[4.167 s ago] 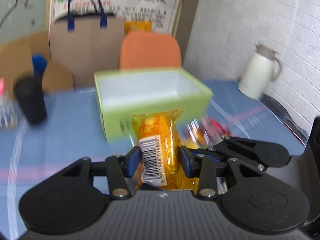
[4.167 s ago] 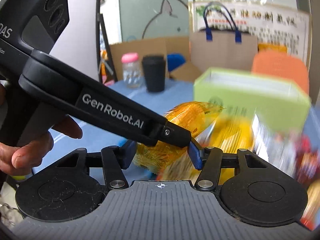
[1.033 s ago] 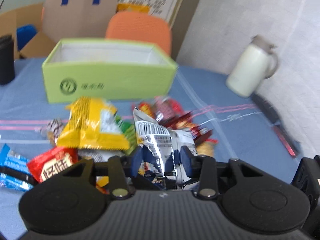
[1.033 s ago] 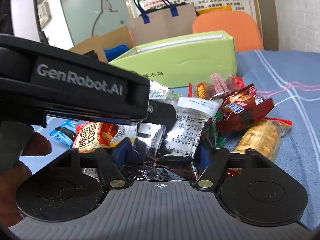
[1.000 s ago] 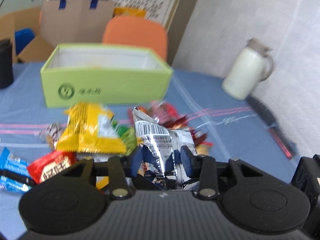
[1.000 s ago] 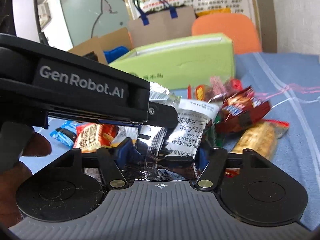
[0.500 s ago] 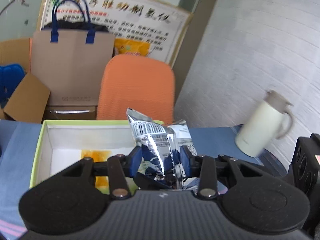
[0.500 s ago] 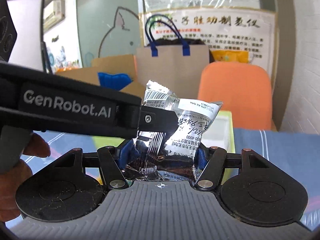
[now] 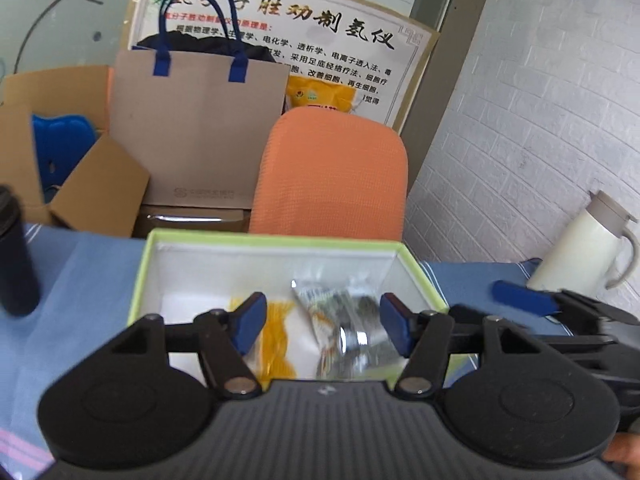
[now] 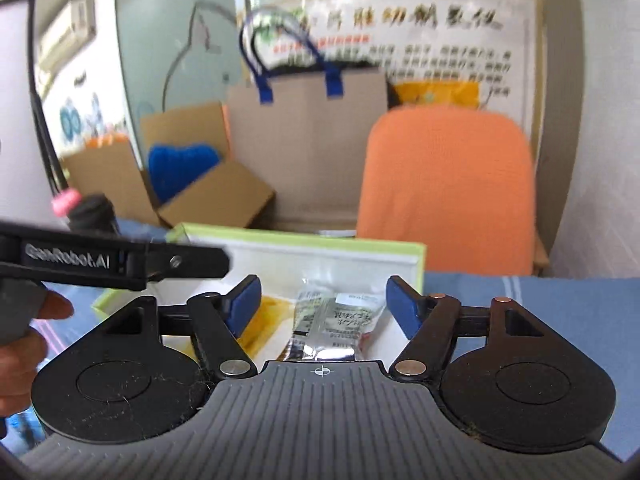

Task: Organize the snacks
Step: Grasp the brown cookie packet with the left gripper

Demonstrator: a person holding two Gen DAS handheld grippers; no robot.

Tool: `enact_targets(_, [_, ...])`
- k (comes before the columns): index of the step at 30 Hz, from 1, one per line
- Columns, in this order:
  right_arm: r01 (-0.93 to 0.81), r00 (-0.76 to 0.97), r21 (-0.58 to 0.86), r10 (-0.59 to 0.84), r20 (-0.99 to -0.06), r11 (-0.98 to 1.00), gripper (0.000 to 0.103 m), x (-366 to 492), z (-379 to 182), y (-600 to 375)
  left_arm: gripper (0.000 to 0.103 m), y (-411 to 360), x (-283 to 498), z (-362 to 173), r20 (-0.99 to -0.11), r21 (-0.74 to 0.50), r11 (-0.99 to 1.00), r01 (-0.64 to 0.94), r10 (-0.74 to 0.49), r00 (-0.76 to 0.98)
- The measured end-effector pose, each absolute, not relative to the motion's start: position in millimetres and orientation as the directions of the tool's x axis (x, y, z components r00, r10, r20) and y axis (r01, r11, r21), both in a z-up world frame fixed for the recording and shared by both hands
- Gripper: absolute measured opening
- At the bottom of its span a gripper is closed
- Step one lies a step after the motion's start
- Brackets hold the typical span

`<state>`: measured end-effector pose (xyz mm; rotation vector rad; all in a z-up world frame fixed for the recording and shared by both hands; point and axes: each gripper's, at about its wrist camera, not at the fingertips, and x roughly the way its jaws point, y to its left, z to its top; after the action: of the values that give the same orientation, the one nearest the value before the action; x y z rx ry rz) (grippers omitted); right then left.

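Hovering with jaws spread wide, the left gripper (image 9: 322, 322) and right gripper (image 10: 322, 306) gripped nothing. Beyond them at twelve o'clock, the silver snack packet (image 9: 344, 320) lay inside the green box (image 9: 138, 280), an orange packet (image 9: 276, 340) at its nine o'clock. Farther off stood an orange chair (image 9: 332, 176).

Blue-clothed table (image 9: 92, 264): green box (image 9: 424, 276), jug (image 9: 580, 248).

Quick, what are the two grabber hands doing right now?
Left gripper: open, holding nothing.
Right gripper: open, holding nothing.
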<state>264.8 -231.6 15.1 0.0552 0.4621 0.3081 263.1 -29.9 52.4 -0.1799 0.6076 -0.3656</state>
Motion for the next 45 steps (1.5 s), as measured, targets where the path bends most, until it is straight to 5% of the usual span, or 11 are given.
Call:
enact_targets(2, [-0.279, 0.866, 0.131, 0.309, -0.393, 0.951, 0.071, 229.6, 17.9, -238.1, 0.063, -22.7, 238.9, 50.4, -0.527, -0.283, 0.918, 0.278, -0.39, 0.755])
enact_targets(7, [-0.29, 0.869, 0.168, 0.333, -0.365, 0.942, 0.074, 151.8, 8.3, -236.8, 0.065, -2.0, 176.0, 38.1, -0.531, -0.293, 0.92, 0.26, -0.382, 0.756])
enact_targets(22, [-0.254, 0.746, 0.363, 0.421, -0.516, 0.897, 0.075, 6.0, -86.8, -192.1, 0.066, 31.9, 40.4, -23.3, -0.653, -0.34, 0.915, 0.22, -0.397, 0.645])
enact_targets(32, [-0.251, 0.705, 0.378, 0.435, -0.559, 0.891, 0.08, -24.8, -98.3, -191.7, 0.068, -0.9, 40.0, -56.3, -0.68, -0.382, 0.885, 0.268, -0.465, 0.567])
enact_targets(39, [-0.233, 0.714, 0.323, 0.387, -0.583, 0.917, 0.083, -35.8, -95.4, -210.8, 0.069, -47.0, 20.5, -43.8, -0.647, -0.442, 0.77, 0.46, -0.629, 0.432])
enact_targets(45, [-0.197, 0.741, 0.296, 0.339, -0.579, 0.935, 0.084, -50.6, -87.1, -226.9, 0.069, -27.6, 21.9, -22.8, -0.656, -0.321, 0.847, 0.423, -0.522, 0.546])
